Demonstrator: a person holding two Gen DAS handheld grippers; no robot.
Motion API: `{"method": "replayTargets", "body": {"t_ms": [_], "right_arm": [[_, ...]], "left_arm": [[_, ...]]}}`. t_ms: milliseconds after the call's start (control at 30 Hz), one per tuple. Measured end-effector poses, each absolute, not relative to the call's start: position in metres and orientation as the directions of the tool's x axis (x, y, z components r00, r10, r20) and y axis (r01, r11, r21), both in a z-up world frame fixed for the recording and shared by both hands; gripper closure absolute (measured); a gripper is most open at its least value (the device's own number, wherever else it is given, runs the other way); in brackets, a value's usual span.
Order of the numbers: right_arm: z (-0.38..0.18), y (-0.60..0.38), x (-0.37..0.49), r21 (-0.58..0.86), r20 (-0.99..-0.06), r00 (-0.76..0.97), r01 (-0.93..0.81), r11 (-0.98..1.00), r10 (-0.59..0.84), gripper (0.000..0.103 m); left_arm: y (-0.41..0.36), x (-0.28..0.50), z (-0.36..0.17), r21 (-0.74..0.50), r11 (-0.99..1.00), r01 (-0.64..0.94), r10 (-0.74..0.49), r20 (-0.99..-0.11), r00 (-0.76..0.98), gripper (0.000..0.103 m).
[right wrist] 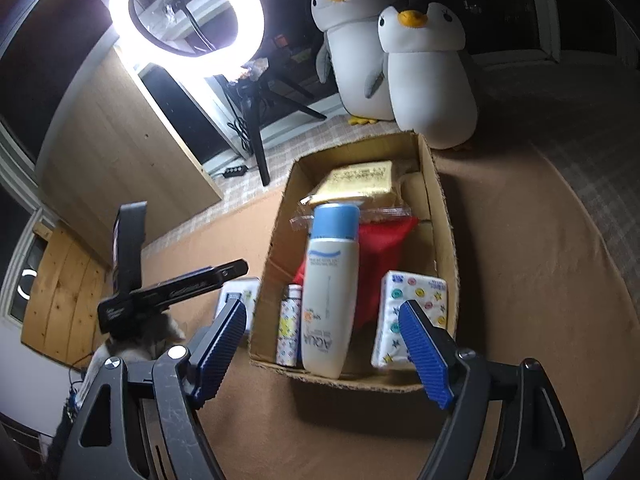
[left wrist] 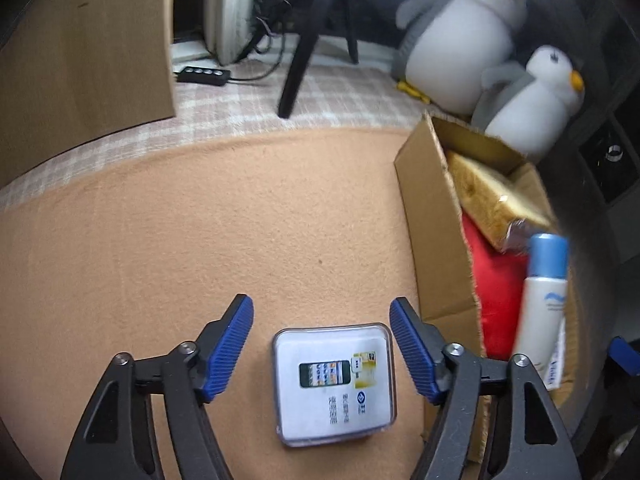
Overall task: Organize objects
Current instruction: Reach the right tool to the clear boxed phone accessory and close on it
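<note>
Although it looks small and light, the clear plastic case [left wrist: 334, 384] lying flat on the tan cloth [left wrist: 200, 240] should be stiff and rather slick, so a squeeze across its two side edges seems the safest hold; its smooth lid and rounded corners could slip if pinched unevenly, and hard plastic of this kind may crack under too much force. It sits just beside the cardboard box [left wrist: 436, 248], on the cloth outside the box's near wall, with a printed card showing through its lid. The left claw [left wrist: 322, 348] points steeply down over it, its blue pads [left wrist: 230, 352] standing apart on either side of the case, near the edges but not pressing on them, so it holds nothing yet. The right claw [right wrist: 322, 354] hangs wide open and empty above the near end of the box [right wrist: 352, 376], where a white bottle with a blue cap [right wrist: 330, 292], a tissue pack [right wrist: 412, 316], a small patterned tube [right wrist: 290, 328], a red cloth [right wrist: 380, 256] and wrapped bread [right wrist: 360, 180] already lie. Two plush penguins [right wrist: 400, 64] stand beyond the box.
</note>
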State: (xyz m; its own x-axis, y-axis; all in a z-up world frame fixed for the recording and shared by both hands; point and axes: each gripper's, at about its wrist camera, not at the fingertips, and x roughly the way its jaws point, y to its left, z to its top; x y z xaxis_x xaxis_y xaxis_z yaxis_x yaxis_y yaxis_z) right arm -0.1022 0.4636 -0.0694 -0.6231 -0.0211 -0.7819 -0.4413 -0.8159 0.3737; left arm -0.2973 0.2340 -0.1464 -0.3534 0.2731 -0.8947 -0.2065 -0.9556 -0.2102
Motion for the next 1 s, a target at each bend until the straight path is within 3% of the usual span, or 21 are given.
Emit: {"method": "replayTargets", "body": {"t_ms": [600, 1000], "right_arm": [[-0.080, 0.462, -0.106, 0.379, -0.809, -0.586, -0.461, -0.803, -0.045, 0.028], [-0.074, 0.437, -0.126, 0.390, -0.802, -0.590, -0.398, -0.830, -0.094, 0.028]], "left_arm": [[0.254, -0.287, -0.154, -0.126, -0.945, -0.302, 0.233, -0.907, -0.352, 0.032], [0.210, -0.255, -0.153, -0.126, -0.952, -0.280, 0.227, -0.904, -0.363, 0.032]]}}
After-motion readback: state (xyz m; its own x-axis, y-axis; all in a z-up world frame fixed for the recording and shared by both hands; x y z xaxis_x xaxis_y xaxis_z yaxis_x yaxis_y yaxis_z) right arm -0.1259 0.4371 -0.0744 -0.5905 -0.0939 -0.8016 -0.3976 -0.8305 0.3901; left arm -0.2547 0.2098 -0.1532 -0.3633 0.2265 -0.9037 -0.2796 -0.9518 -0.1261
